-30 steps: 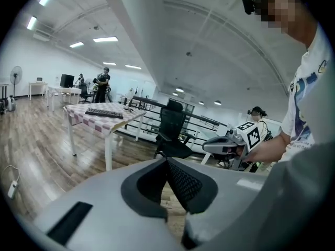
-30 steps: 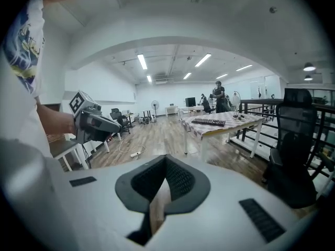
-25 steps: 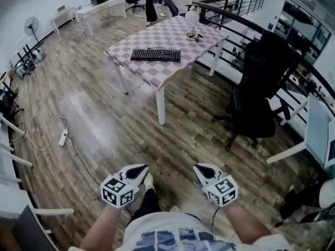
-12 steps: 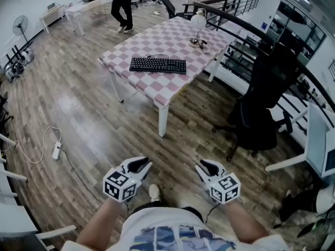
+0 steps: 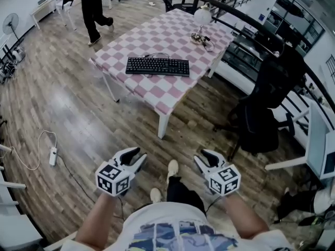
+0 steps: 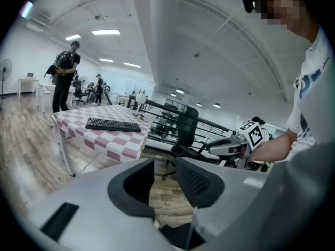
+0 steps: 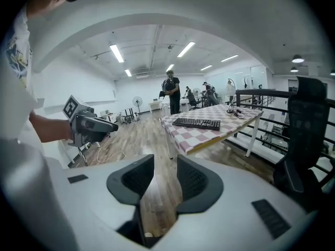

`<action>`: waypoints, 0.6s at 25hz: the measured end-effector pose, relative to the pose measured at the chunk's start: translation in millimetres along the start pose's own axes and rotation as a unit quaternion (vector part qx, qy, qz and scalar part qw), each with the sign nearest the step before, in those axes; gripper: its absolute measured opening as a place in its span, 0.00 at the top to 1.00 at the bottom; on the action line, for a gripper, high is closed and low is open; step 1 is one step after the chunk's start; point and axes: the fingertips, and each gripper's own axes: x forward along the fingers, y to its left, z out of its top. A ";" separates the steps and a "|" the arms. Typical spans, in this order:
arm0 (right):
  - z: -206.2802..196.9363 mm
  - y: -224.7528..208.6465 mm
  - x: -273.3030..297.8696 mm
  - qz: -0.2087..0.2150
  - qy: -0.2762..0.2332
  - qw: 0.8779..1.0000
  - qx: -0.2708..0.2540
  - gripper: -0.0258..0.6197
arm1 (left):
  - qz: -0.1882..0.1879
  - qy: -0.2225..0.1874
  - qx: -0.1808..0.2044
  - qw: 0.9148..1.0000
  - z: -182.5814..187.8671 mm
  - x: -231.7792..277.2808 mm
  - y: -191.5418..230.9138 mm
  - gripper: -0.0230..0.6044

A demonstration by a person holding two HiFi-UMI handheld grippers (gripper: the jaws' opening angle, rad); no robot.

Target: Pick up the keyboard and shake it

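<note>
Since earlier: the table (image 5: 172, 33) and keyboard (image 5: 157, 66) sit nearer in the head view, the passer-by (image 5: 93, 7) has walked off to the left, and both pairs of jaws have just been opening.
Power strip (image 5: 52, 156): on the wood floor at far left, with a white cord looping away from it.
Passer-by: in dark clothes, beyond the table's far-left corner.
Left gripper (image 5: 139, 155): low in front of the person's body, jaws partway apart, only floor showing between them.
Keyboard: black, lying flat near the table's front-left edge, well apart from both grippers.
Table: pink-and-white checked top on white legs, with a white lamp (image 5: 202, 16) toward the far end.
Right gripper (image 5: 201, 156): level with the left one, jaws partway apart, nothing between them.
Office chair (image 5: 264, 103): black, to the right of the table, by the railing.
</note>
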 end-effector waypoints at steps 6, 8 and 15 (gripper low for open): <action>35.1 -70.9 70.2 0.007 -0.005 1.000 -0.008 0.74 | 0.029 -0.001 -0.011 1.000 37.6 54.5 66.9 0.78; 53.9 -95.9 94.6 0.013 -0.001 1.000 -0.011 0.73 | 0.036 0.002 -0.006 0.999 56.4 79.4 83.0 0.77; 111.5 -178.1 170.5 0.040 0.013 0.999 -0.022 0.71 | 0.066 0.024 -0.012 0.997 110.8 159.1 138.1 0.74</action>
